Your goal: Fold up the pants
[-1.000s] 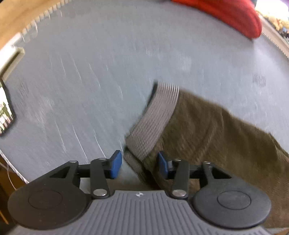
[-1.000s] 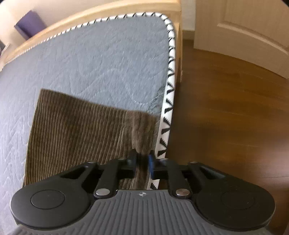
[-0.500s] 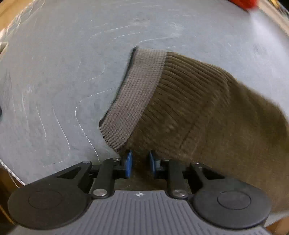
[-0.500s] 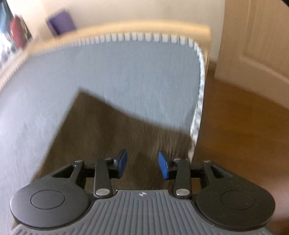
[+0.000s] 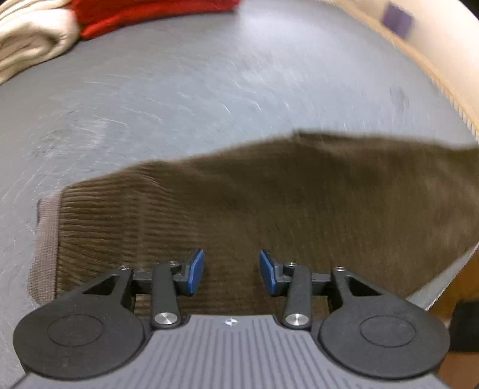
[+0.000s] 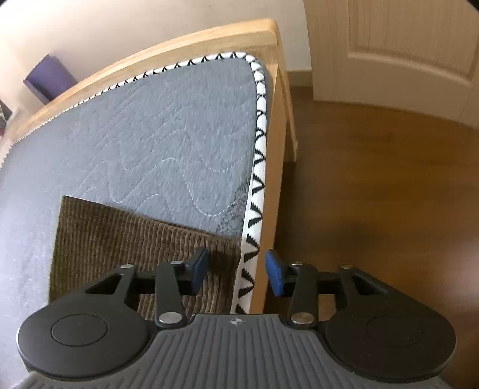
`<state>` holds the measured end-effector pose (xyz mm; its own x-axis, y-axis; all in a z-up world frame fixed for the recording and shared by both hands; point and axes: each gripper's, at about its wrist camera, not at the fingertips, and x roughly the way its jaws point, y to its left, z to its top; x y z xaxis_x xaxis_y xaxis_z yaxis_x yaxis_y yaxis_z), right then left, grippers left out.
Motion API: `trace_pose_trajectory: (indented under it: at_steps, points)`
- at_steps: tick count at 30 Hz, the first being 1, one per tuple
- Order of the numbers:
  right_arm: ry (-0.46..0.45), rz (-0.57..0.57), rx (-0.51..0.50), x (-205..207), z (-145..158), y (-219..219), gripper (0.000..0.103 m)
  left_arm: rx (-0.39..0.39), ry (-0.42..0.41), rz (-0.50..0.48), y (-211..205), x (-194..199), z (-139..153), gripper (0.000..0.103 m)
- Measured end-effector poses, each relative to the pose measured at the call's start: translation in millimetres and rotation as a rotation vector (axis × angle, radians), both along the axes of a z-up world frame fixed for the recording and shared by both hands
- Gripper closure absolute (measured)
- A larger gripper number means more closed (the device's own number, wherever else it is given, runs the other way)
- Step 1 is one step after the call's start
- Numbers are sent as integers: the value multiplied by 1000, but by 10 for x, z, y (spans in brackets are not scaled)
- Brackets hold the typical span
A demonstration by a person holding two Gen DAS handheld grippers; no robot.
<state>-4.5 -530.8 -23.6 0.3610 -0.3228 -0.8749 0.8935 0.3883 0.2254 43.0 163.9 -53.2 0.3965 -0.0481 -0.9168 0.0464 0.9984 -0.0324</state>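
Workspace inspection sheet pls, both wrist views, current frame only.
Surface: grey quilted mattress with a black-and-white zigzag edge trim, in a light wooden bed frame.
Job's things: brown corduroy pants lie flat on the mattress; ribbed waistband at the left; the other end reaches the mattress edge.
Clutter: red garment and cream fabric at the far side; purple object beyond the frame.
Grippers: left gripper has its jaws open over the pants, holding nothing; right gripper has its jaws open over the mattress edge, holding nothing.
Cables: nothing seen.
Surroundings: wood floor, white door, pale wall.
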Motion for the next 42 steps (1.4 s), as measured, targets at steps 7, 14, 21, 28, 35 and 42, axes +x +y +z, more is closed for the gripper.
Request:
trace_pose_trajectory:
  at_steps: [7, 14, 21, 28, 35, 42]
  points:
    - [-44, 22, 57, 49, -109, 90, 38, 38, -3, -89, -130, -9, -47, 47]
    - [-32, 122, 15, 270, -117, 218, 71, 45, 1, -69, -128, 43, -25, 47]
    - [-94, 66, 23, 146, 33, 222, 81, 23, -30, -61, -87, 77, 70, 47]
    - [-238, 381, -334, 341, 1092, 1396, 81, -1, -73, -3, 46, 82, 195, 47]
    - [-449, 1058, -514, 28, 1529, 3866, 80, -22, -96, 105, 336, 70, 273, 47]
    - [-119, 1816, -95, -411, 342, 5470, 68, -41, -66, 139, 476, 35, 257, 46]
